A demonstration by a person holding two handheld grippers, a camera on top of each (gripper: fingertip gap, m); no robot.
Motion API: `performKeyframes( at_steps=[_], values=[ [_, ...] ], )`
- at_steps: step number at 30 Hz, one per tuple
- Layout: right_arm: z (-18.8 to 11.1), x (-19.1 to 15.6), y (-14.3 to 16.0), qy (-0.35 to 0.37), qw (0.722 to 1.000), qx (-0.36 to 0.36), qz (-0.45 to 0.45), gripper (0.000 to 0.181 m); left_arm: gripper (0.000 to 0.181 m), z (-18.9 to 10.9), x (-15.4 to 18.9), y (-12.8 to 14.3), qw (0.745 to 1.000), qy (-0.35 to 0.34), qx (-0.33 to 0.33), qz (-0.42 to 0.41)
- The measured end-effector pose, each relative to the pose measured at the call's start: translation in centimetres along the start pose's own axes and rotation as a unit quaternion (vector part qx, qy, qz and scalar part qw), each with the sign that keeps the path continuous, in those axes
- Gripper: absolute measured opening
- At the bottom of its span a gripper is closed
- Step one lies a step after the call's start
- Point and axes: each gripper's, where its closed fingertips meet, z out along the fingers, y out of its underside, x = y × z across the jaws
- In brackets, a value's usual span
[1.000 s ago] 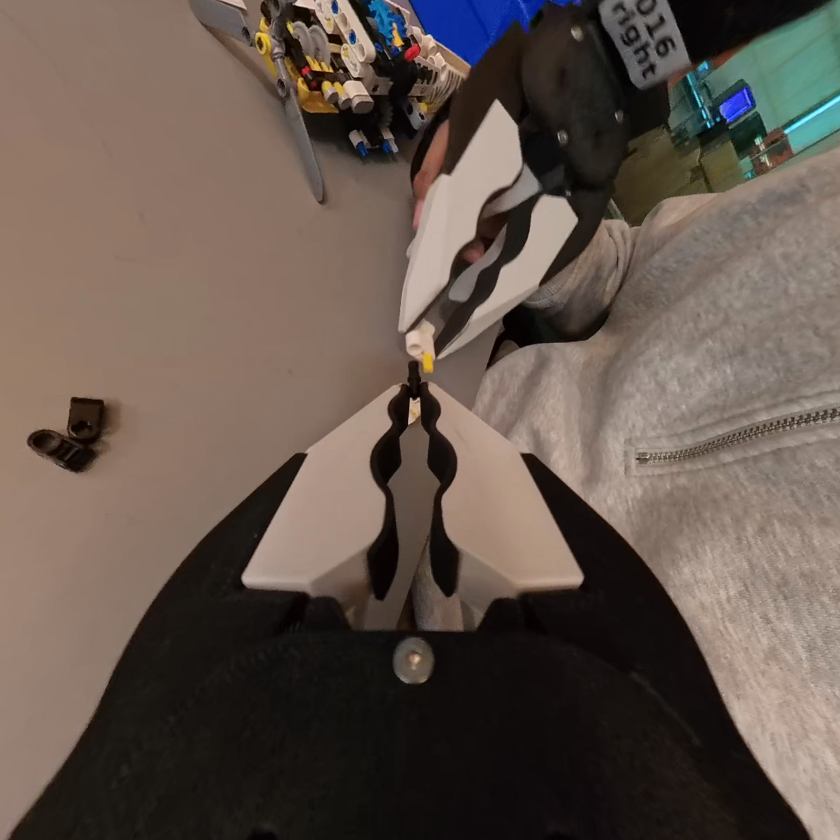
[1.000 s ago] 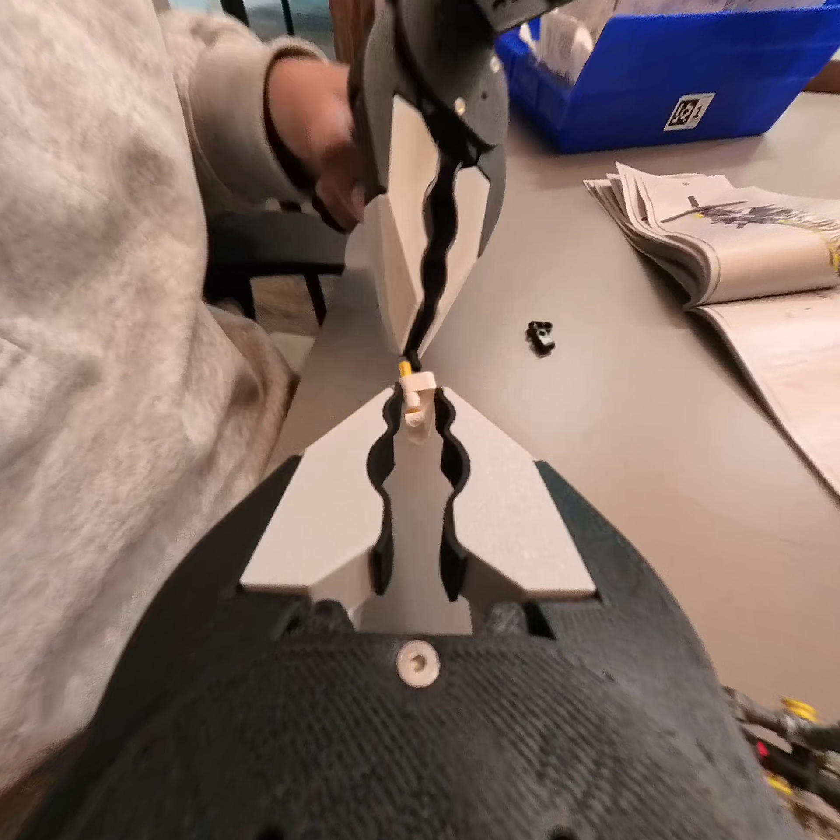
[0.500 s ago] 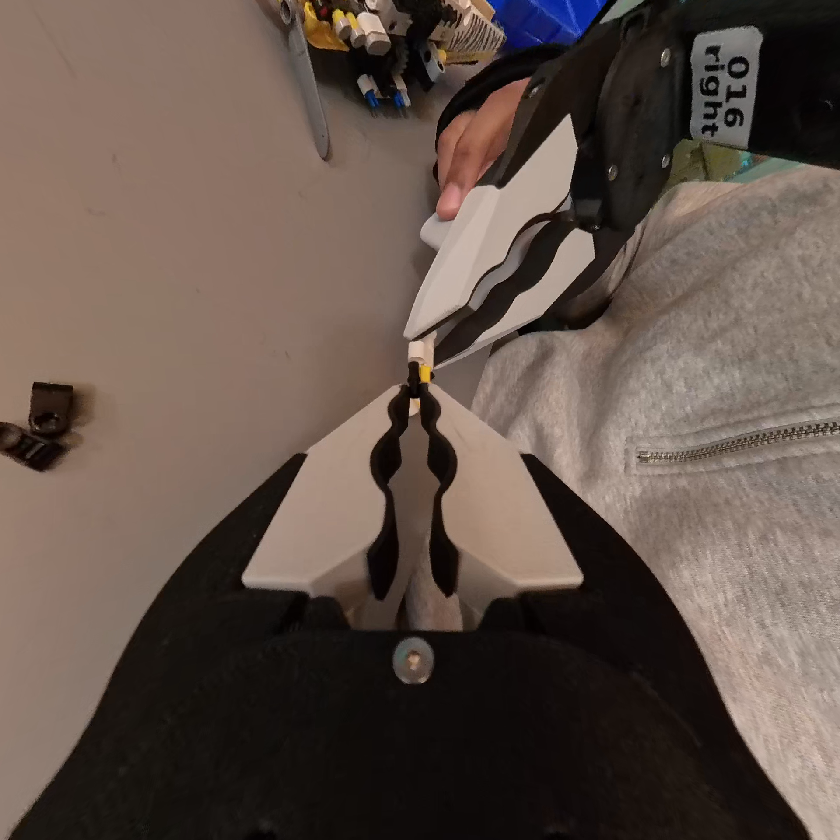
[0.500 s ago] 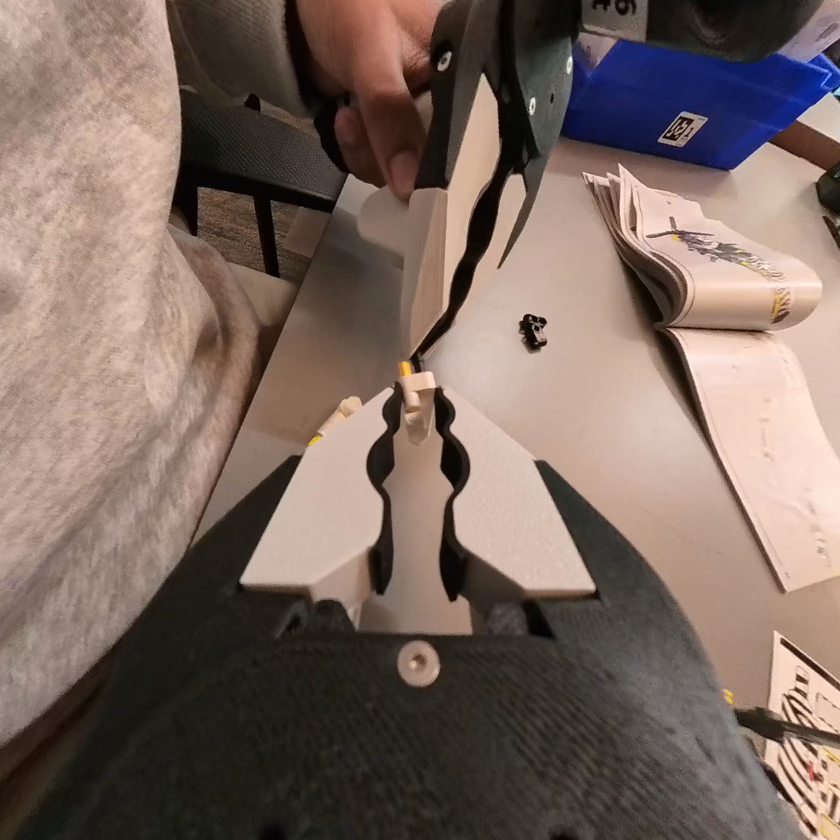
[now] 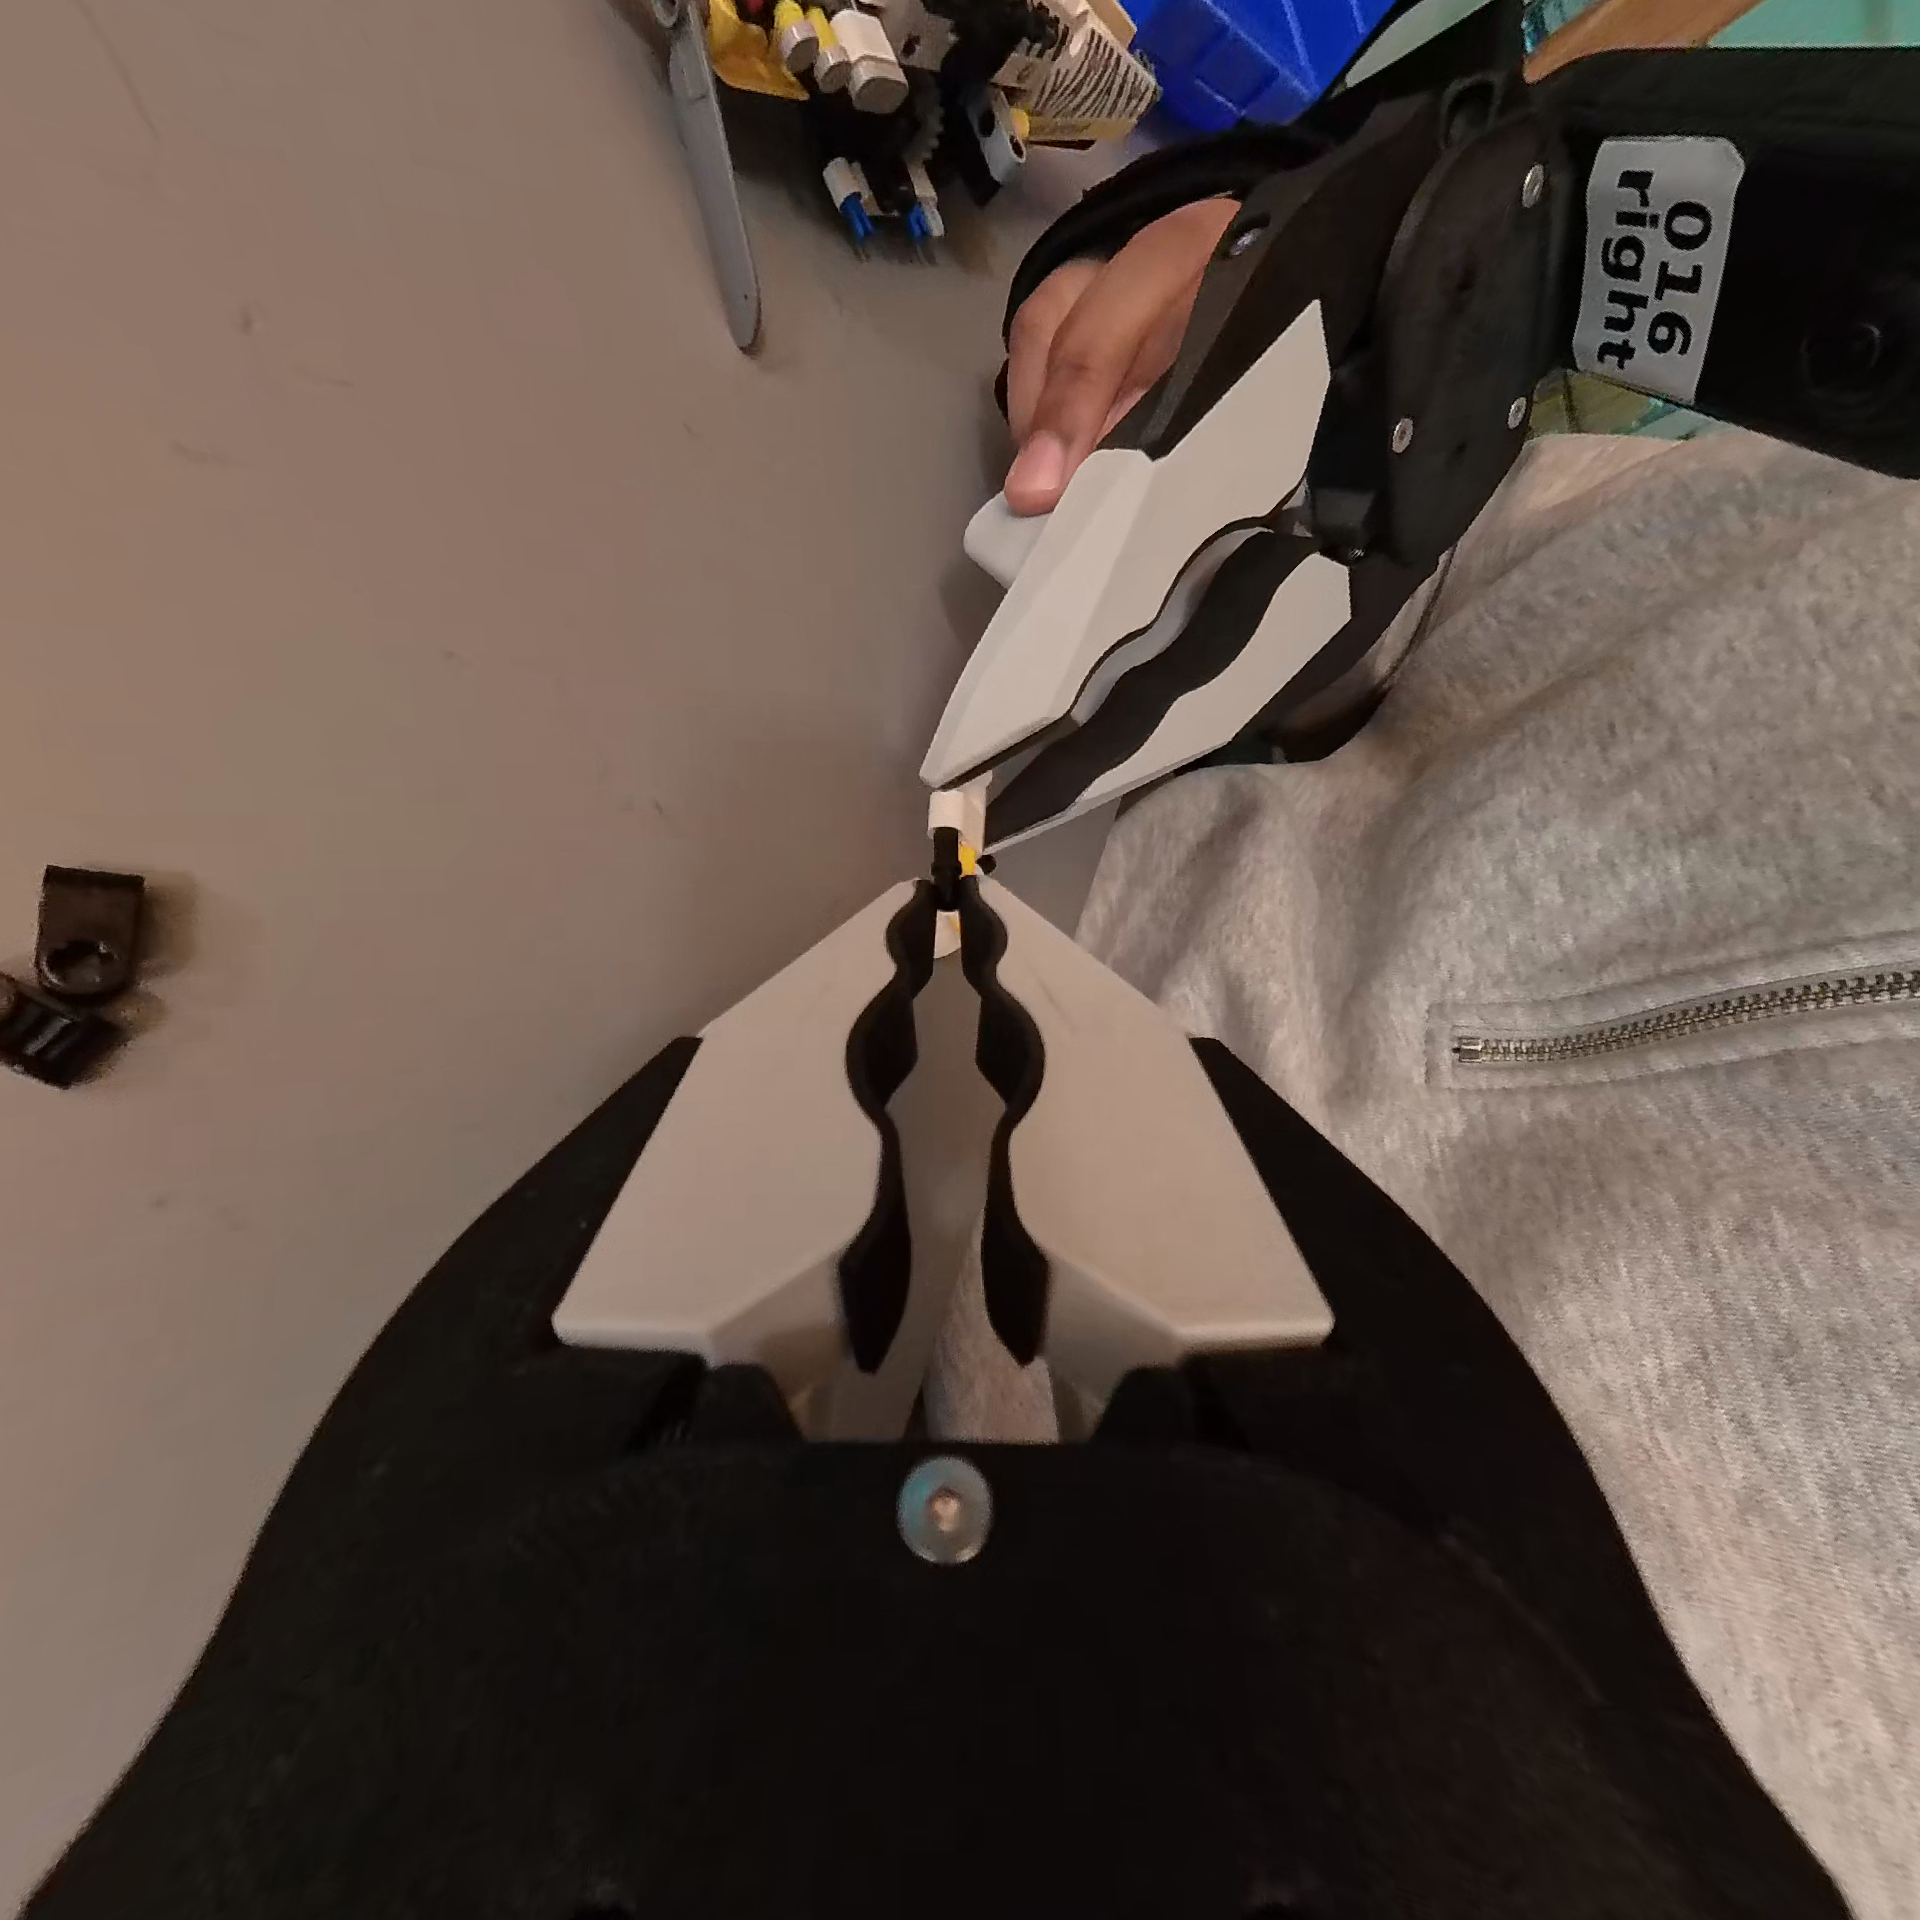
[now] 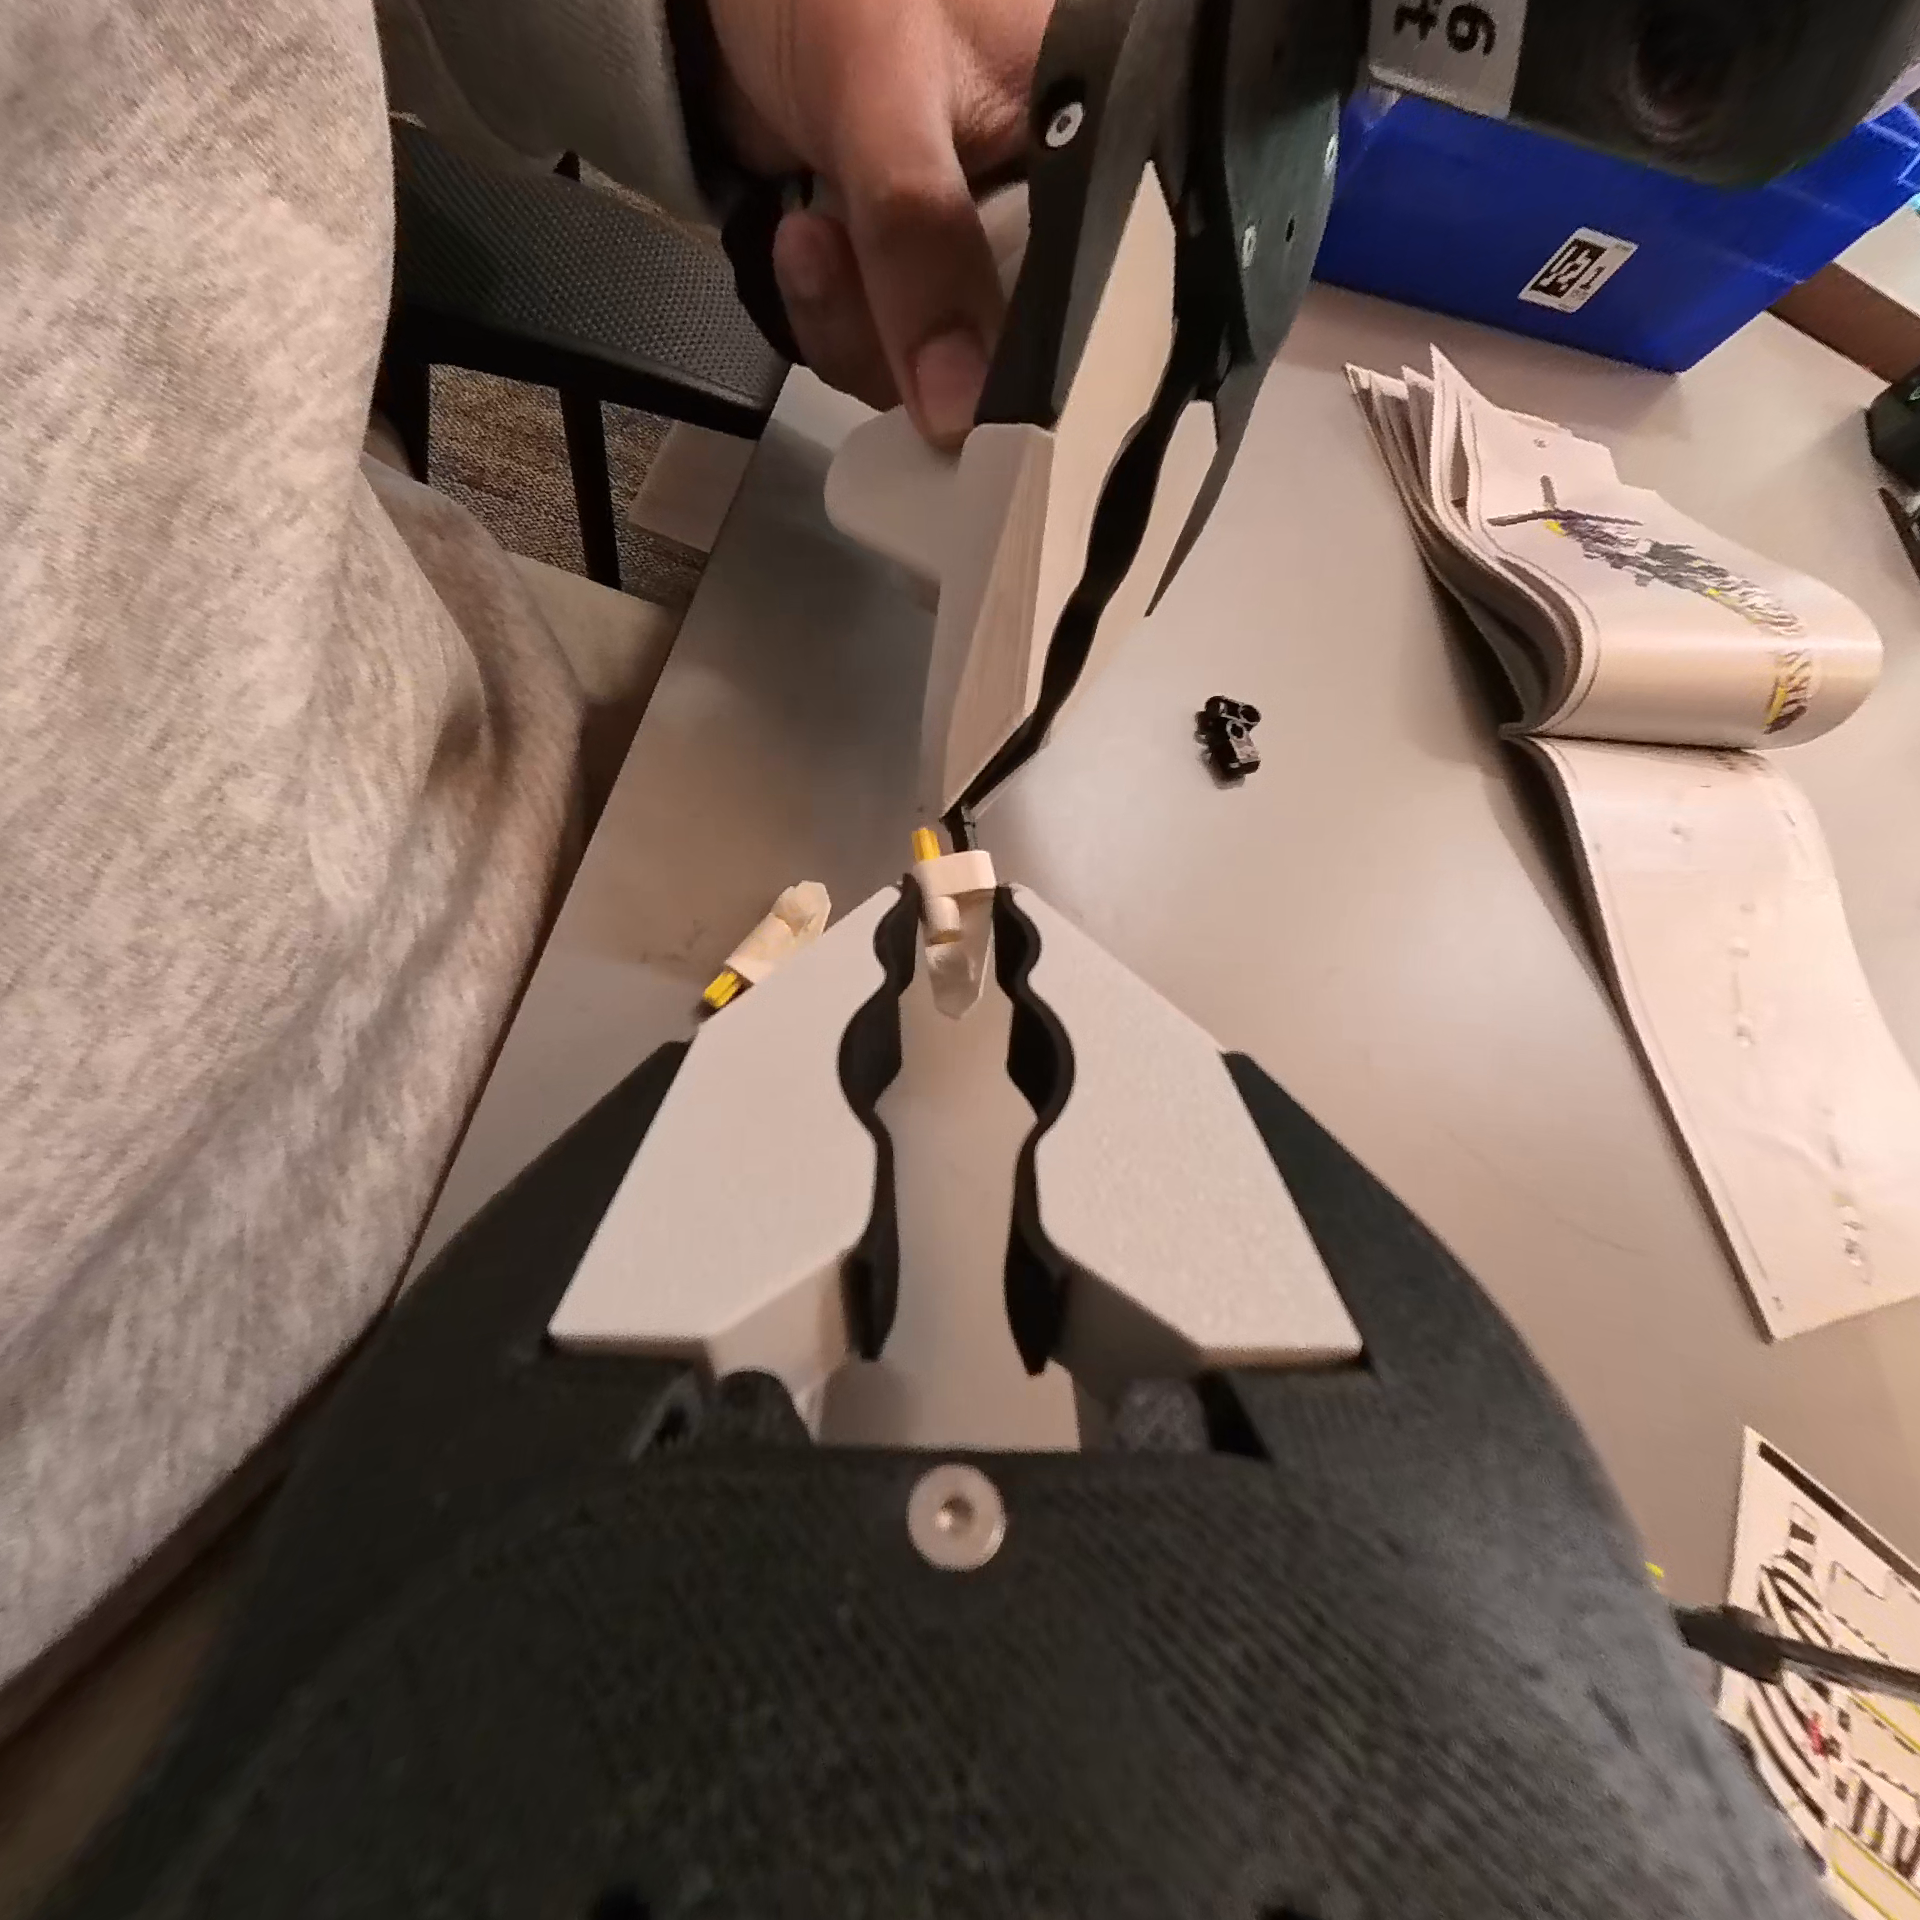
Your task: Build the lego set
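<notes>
In the left wrist view, the left gripper point(image 5: 943, 902) pinches a small black pin point(image 5: 944, 869) at the table edge point(image 5: 1049, 862), tip to tip with the right gripper point(image 5: 971, 800); bare tabletop lies leftward. In the right wrist view, the right gripper point(image 6: 951, 899) clamps a white connector point(image 6: 954, 878) with a yellow axle point(image 6: 921, 842), black pieces point(image 6: 1228, 732) well apart.

Each tongs has a black textured body with a silver screw point(image 5: 943, 1522) set in the middle near the 2 fingers. The fingers point(image 5: 748, 1164) are pale grey wedges lined with wavy black pads point(image 5: 878, 1081). The right tongs point(image 5: 961, 805) carries a grey label on its black housing. The person wears a light grey fleece top point(image 5: 1558, 1351) with a metal zip point(image 5: 1683, 1023)
</notes>
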Motion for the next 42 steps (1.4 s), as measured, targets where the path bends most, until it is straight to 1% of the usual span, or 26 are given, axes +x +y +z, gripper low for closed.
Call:
performKeyframes(
  at_steps=[12,18,21,27,31,34,42],
  values=[
    [0.1,-0.2,-0.2,-0.037,0.997,0.020,0.060,0.012,0.001,0.1,0.0,0.1,1.000,0.000,0.003,0.016],
    [-0.1,-0.4,-0.5,-0.058,0.993,0.043,0.094,0.012,0.001,0.0,0.3,0.1,0.999,0.028,0.019,0.013],
    [-0.3,-0.5,-0.8,-0.062,0.993,0.054,0.090,0.012,0.001,-0.1,0.6,0.1,0.999,0.047,0.018,0.006],
    [-0.3,-0.8,-1.0,-0.050,0.996,0.052,0.050,0.012,0.000,-0.1,0.9,0.4,0.997,0.073,0.009,-0.003],
    [-0.4,-1.3,-1.1,-0.057,0.996,0.057,0.036,0.012,0.000,0.0,1.2,0.6,0.996,0.093,0.005,-0.009],
    [-0.3,-1.4,-0.9,-0.050,0.997,0.051,0.028,0.012,0.000,0.1,1.0,0.6,0.996,0.089,0.004,-0.010],
    [-0.4,-0.7,-1.0,-0.035,0.997,0.057,0.048,0.012,0.000,-0.1,0.7,0.1,0.994,0.092,0.043,-0.028]
  ],
)
